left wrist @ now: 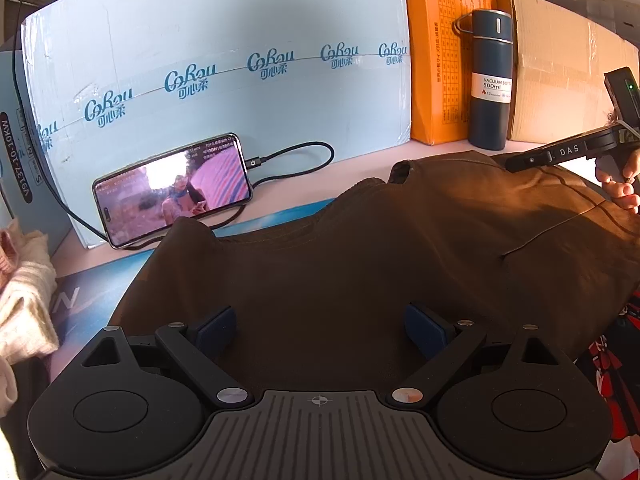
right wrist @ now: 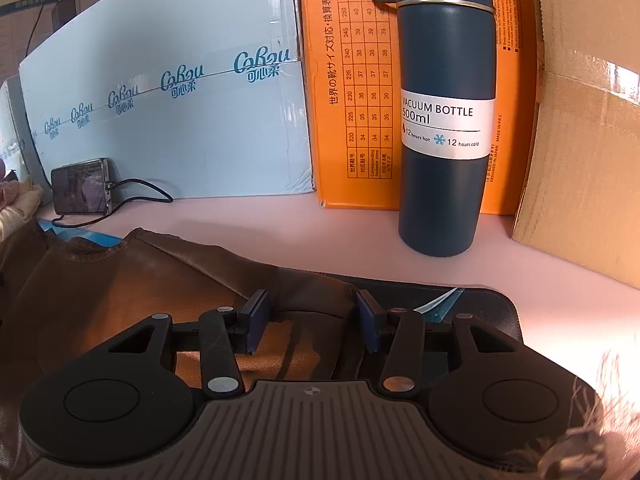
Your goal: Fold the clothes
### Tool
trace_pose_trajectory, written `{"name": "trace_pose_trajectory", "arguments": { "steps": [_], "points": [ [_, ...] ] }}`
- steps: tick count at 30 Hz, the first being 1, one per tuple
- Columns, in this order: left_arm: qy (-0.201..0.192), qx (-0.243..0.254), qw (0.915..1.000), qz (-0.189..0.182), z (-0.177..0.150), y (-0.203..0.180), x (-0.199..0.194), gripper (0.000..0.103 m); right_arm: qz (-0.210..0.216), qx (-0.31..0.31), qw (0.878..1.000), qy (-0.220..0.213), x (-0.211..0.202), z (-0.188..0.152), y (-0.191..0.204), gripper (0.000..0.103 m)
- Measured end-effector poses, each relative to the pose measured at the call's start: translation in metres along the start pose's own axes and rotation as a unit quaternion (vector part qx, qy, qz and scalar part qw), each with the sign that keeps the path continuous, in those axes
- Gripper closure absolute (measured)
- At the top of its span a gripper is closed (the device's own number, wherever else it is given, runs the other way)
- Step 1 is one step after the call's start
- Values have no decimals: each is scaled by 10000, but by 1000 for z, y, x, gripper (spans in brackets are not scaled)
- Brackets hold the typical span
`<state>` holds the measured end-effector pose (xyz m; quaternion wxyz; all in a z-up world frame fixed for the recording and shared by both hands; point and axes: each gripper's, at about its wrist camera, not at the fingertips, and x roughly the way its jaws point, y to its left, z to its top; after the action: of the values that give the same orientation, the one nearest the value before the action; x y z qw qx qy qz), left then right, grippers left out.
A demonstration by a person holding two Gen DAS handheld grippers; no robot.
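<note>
Lying across the middle of both views, a brown garment point(left wrist: 380, 248) covers most of the table point(right wrist: 280, 232), and part of it rests on a dark mat point(right wrist: 492, 300) whose rounded corner shows at the right of the right wrist view. The left gripper point(left wrist: 320, 330) is at the bottom centre of its view, with the jaws spread wide above the brown cloth and nothing between the blue pads point(left wrist: 218, 328); I cannot tell if they touch the cloth. The right gripper point(right wrist: 312, 322) is also at the bottom centre of its own view, its jaws apart, with a fold of the garment lying between them but not pinched. In the left wrist view the right gripper appears at the right edge, held by a hand point(left wrist: 622, 184) over the far side of the garment. A phone point(left wrist: 172, 190) with a lit screen leans against a light blue box point(left wrist: 220, 60) in the left half of the frame, and a black cable point(left wrist: 296, 156) is plugged into it. A dark blue bottle point(right wrist: 446, 120) stands upright in the upper right, in front of an orange box point(right wrist: 352, 80) and beside a brown carton point(right wrist: 588, 140). At the left edge of the left wrist view there is a cream knitted cloth point(left wrist: 24, 300).
</note>
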<state>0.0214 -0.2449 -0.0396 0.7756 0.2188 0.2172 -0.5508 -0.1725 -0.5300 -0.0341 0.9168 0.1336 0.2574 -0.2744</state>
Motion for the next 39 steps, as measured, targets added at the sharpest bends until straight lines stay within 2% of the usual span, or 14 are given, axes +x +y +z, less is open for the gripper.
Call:
{"name": "trace_pose_trajectory", "arguments": {
  "steps": [3,4,10,15,18,21,24,27,28,29,30,33,36,39],
  "points": [
    [15,-43,10000,-35,0,1,0,9,149,-153,9997,-118,-5,-1,9,87],
    [14,-44,10000,-37,0,1,0,9,211,-224,9994,-174,-8,-1,12,89],
    [-84,-117,9998,-123,0,3,-3,9,549,-489,9934,-883,-47,4,38,92],
    [-913,132,9947,-465,-1,-4,-27,9,1407,-723,9704,-1822,-115,6,75,92],
    [-1489,451,9867,-471,-4,-13,-41,9,1814,-1051,9556,-2073,-151,-5,103,92],
    [-1991,1097,9733,-318,-10,-31,-52,7,2144,-1287,9453,-2093,-182,-27,127,92],
    [-2478,1735,9530,-164,-15,-49,-64,5,2394,-1398,9403,-1974,-204,-51,144,92],
    [-2639,2959,9179,-163,-27,-80,-65,7,2493,-1336,9435,-1726,-214,-69,153,92],
    [-2584,3329,9065,-240,-29,-89,-62,12,2464,-1289,9461,-1661,-216,-73,155,92],
    [-2457,3585,8999,-363,-29,-96,-58,49,2404,-1214,9493,-1619,-216,-77,156,92],
    [-2343,3647,9003,-401,-29,-99,-57,95,2344,-1139,9525,-1577,-217,-80,156,92],
    [-2104,3784,8998,-534,-30,-106,-60,98,2111,-971,9605,-1535,-223,-90,158,92],
    [-2286,3776,8955,-573,-37,-107,-88,98,2028,-764,9621,-1658,-238,-102,154,92],
    [-2491,3530,8996,-637,-48,-106,-119,98,2030,-616,9586,-1898,-258,-113,154,92]
  ]
}}
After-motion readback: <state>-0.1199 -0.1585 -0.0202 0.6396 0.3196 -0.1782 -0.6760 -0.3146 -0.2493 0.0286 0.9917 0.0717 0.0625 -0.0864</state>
